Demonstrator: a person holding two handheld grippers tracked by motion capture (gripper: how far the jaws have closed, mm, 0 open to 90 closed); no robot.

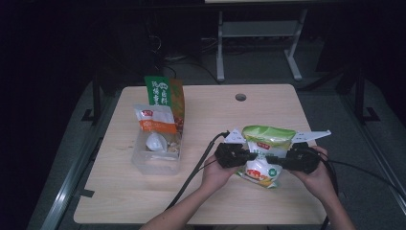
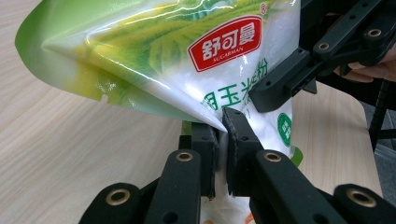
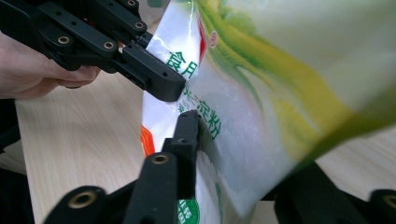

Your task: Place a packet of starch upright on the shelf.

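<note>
A green, white and yellow pouch of powder (image 1: pixel 265 143) with a red label hangs over the table's right half, between both grippers. My left gripper (image 1: pixel 245 156) comes from the left and is shut on the pouch's side edge; in the left gripper view its jaws (image 2: pixel 223 126) pinch the plastic film (image 2: pixel 187 56). My right gripper (image 1: pixel 283 158) comes from the right. In the right gripper view its jaws stand apart around the pouch (image 3: pixel 261 93): one fingertip (image 3: pixel 188 126) lies against the film, the other is hidden behind the bag.
A clear plastic box (image 1: pixel 143 165) at the left holds several packets, with an orange-and-white packet (image 1: pixel 155 120) and a tall green packet (image 1: pixel 160 91) standing in it. The wooden table (image 1: pixel 225 206) has a cable hole (image 1: pixel 241 97) at the back. Cables trail off the front edge.
</note>
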